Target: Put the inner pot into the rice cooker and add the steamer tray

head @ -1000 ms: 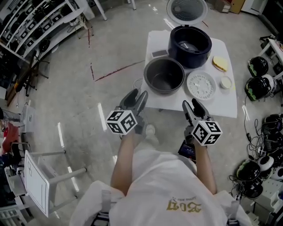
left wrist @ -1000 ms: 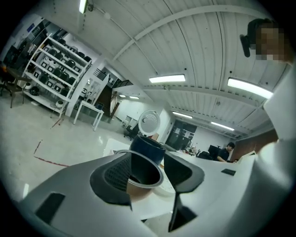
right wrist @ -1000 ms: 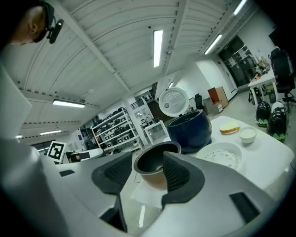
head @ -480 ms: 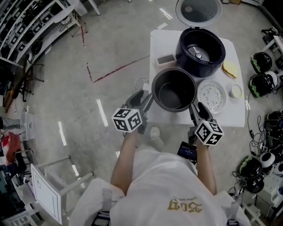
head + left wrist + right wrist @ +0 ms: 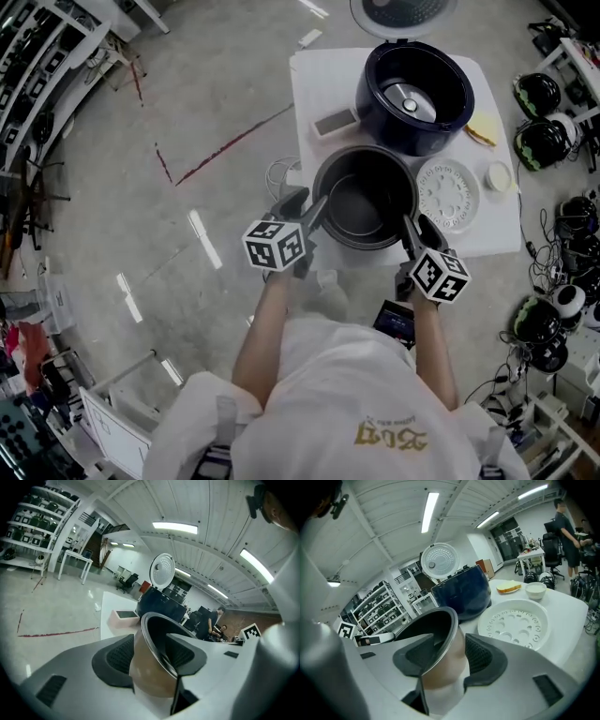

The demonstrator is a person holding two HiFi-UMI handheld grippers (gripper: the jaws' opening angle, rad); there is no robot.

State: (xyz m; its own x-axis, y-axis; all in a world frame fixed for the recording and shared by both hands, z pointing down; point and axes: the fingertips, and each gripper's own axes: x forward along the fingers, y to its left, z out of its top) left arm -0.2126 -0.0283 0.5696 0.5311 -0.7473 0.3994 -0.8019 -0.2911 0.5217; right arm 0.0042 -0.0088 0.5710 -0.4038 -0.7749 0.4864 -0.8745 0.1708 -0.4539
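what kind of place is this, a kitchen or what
Likely a lab or workshop, not a kitchen: bare concrete floor, shelving racks stacked with gear, and the rice cooker on a small white table.

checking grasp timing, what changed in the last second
Both grippers moved forward from short of the table to the inner pot. The left gripper and right gripper now clamp its rim on opposite sides, each with one jaw inside and one outside. Whether it is lifted is unclear. The open rice cooker and the steamer tray stayed where they were.

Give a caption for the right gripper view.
Right gripper grips the inner pot rim, steamer tray and rice cooker behind.
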